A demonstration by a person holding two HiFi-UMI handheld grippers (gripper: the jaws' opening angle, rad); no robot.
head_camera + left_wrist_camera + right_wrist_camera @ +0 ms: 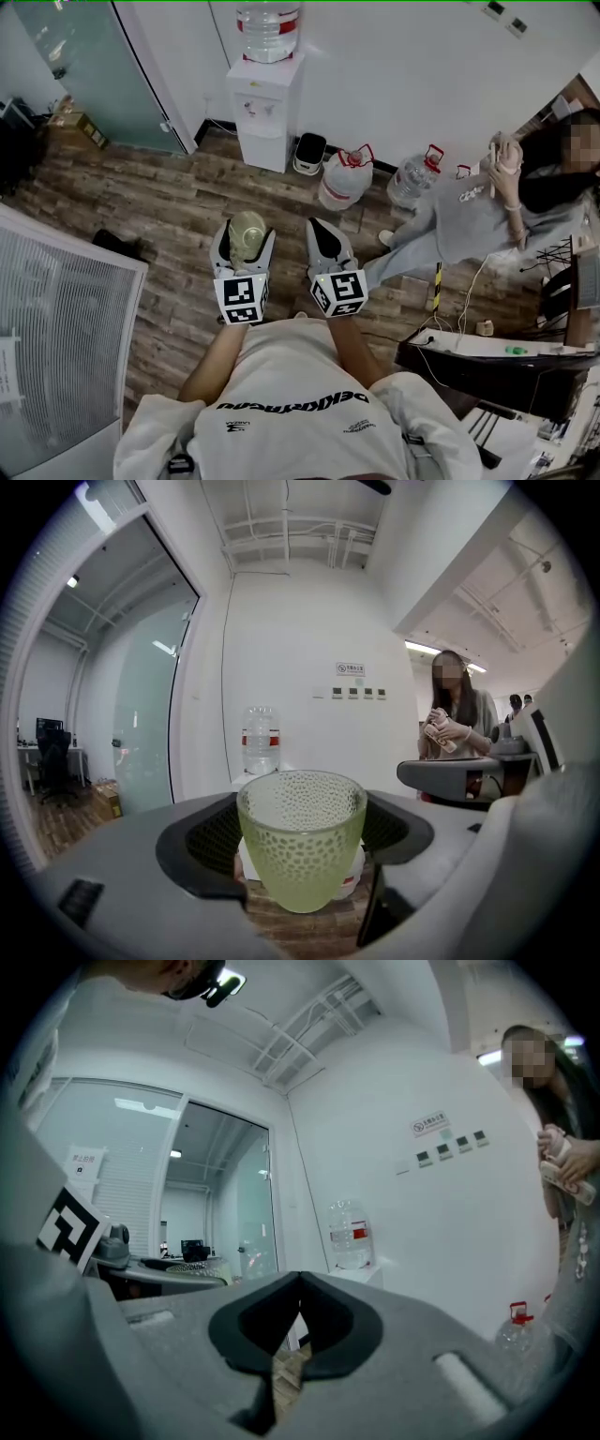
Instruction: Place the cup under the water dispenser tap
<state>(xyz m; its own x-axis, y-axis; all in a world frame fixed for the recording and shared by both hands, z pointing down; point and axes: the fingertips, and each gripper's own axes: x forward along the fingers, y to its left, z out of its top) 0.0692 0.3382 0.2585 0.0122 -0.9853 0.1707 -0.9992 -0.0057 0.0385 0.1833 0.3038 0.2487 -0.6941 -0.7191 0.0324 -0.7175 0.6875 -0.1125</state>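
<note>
A pale green dimpled glass cup [301,838] stands upright between the jaws of my left gripper [302,841], which is shut on it. In the head view the cup [247,234] shows above the left gripper [244,251], held over the wooden floor. My right gripper [330,246] is beside it to the right, shut and empty; in its own view the right gripper [298,1309] has its tips touching. The white water dispenser [266,110] with a bottle [269,30] on top stands against the far wall, ahead of both grippers, and the dispenser bottle [261,739] shows behind the cup.
Water jugs [343,178] stand on the floor right of the dispenser, beside a small white bin [309,153]. A seated person [487,202] is at the right, with a desk [497,356] and cables. A ribbed white panel [56,328] stands at the left, a glass door [84,66] behind.
</note>
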